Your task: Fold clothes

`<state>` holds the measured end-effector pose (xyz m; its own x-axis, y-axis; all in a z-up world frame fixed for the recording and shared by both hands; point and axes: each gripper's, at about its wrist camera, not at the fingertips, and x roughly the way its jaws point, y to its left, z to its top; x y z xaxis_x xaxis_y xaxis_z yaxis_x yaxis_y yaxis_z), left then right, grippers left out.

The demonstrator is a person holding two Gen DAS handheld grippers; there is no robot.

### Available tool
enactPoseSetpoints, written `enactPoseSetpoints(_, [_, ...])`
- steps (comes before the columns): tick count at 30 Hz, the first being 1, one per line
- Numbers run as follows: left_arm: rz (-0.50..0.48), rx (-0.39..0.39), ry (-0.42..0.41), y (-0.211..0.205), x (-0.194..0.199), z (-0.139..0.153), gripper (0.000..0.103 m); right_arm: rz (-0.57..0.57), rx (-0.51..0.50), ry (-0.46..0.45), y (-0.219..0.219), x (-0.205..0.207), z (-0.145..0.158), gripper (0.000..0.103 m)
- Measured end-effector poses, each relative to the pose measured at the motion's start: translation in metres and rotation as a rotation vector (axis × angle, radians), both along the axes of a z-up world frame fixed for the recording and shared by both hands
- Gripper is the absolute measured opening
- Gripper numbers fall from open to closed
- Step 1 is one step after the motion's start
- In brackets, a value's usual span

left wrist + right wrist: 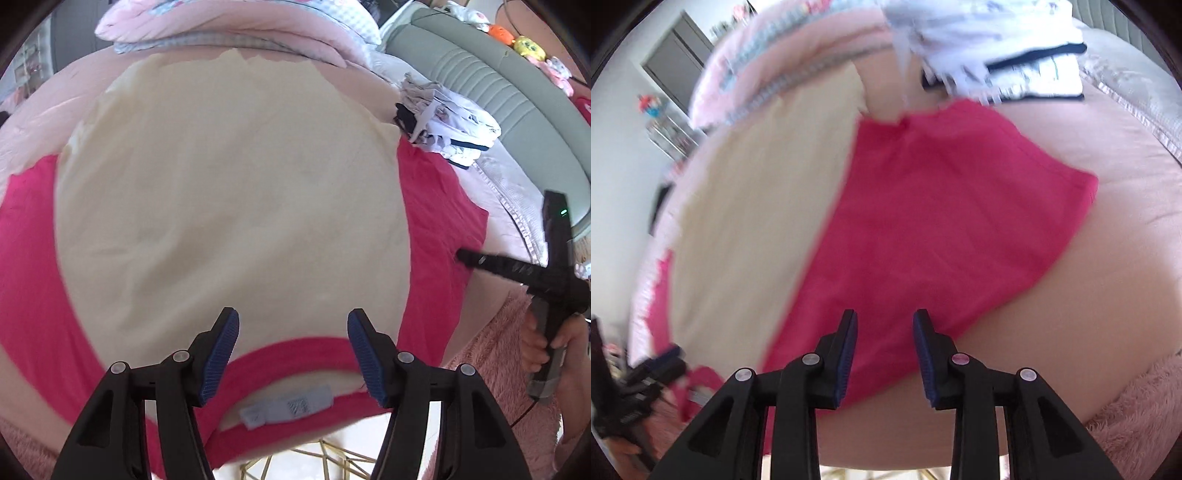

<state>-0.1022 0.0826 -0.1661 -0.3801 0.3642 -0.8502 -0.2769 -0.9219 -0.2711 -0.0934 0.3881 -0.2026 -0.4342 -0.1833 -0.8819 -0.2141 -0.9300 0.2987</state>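
1. Left wrist view: your left gripper is hovering wide and empty over the near collar of the shirt, spread flat on the bed.
2. Right wrist view: your right gripper is standing narrowly parted, pinching nothing, above the right pink sleeve. The cloth looks soft, light; pinch the sleeve edge.

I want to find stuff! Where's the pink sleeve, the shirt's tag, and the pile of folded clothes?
sleeve [960, 221], right wrist view, middle of the pink cloth.
tag [286, 406], left wrist view, middle of the pale label inside the collar.
folded clothes [458, 122], left wrist view, top of the white pile.
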Motion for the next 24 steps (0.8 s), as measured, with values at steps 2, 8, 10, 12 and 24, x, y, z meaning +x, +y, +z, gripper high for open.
enactPoseSetpoints(2, [-0.050,0.012,-0.020,0.006,0.002,-0.006,0.059,0.009,0.005,0.021,-0.006,0.006,-0.004,0.029])
enactPoseSetpoints(8, [-0.197,-0.065,-0.008,0.006,0.037,-0.012,0.060,0.059,0.062,-0.061,-0.012,0.034,-0.001,0.029])
enactPoseSetpoints(10, [-0.175,-0.029,-0.025,-0.002,0.037,-0.007,0.060,0.077,0.114,-0.086,-0.017,0.038,0.008,0.029])
enactPoseSetpoints(12, [-0.127,0.021,-0.029,-0.009,0.031,-0.003,0.060,0.093,0.135,0.003,-0.025,0.046,0.027,0.029])
enactPoseSetpoints(24, [-0.100,0.021,0.000,-0.004,0.021,-0.007,0.061,0.239,0.115,-0.062,-0.084,0.046,0.007,0.030])
